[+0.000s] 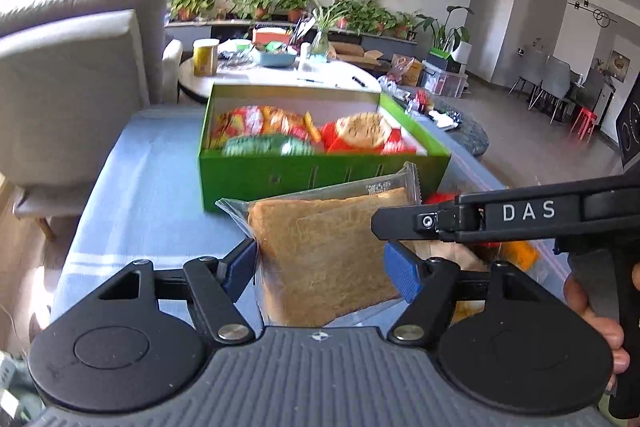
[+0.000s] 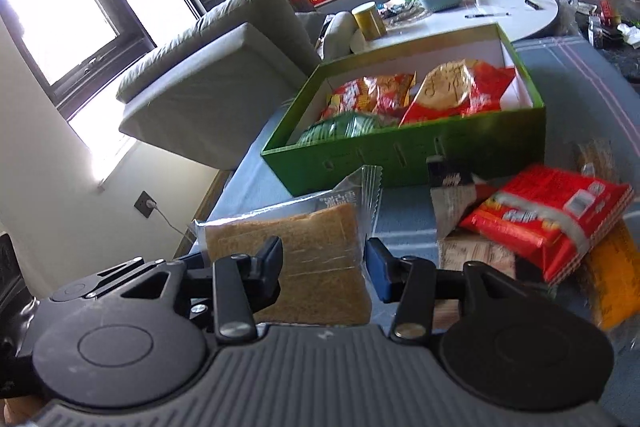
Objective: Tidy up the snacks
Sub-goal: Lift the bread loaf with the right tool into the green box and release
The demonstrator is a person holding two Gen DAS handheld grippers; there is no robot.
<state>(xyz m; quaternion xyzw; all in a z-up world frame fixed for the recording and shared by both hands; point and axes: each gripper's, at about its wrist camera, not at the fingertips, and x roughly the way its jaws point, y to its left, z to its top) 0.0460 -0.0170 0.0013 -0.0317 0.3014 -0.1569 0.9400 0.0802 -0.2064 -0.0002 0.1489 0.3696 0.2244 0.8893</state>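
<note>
A clear packet of brown toast (image 1: pixel 320 259) stands upright between the blue pads of my left gripper (image 1: pixel 322 267), which is shut on its two sides. One black finger of my right gripper (image 1: pixel 440 223) reaches in from the right to the packet's upper right edge. In the right wrist view a toast packet (image 2: pixel 320 267) sits between the fingers of my right gripper (image 2: pixel 324 263), shut on it. It looks like the same packet. Behind stands the open green box (image 1: pixel 320 175) (image 2: pixel 400 155), holding red, orange and green snack bags.
Loose snacks lie on the blue cloth (image 1: pixel 152 195) to the right: a red packet (image 2: pixel 548 219), an orange one (image 2: pixel 612 275) and a brown carton under them. A grey sofa (image 1: pixel 72 75) stands left, a white round table (image 1: pixel 280 75) beyond. A hand (image 1: pixel 600 315) holds the right gripper.
</note>
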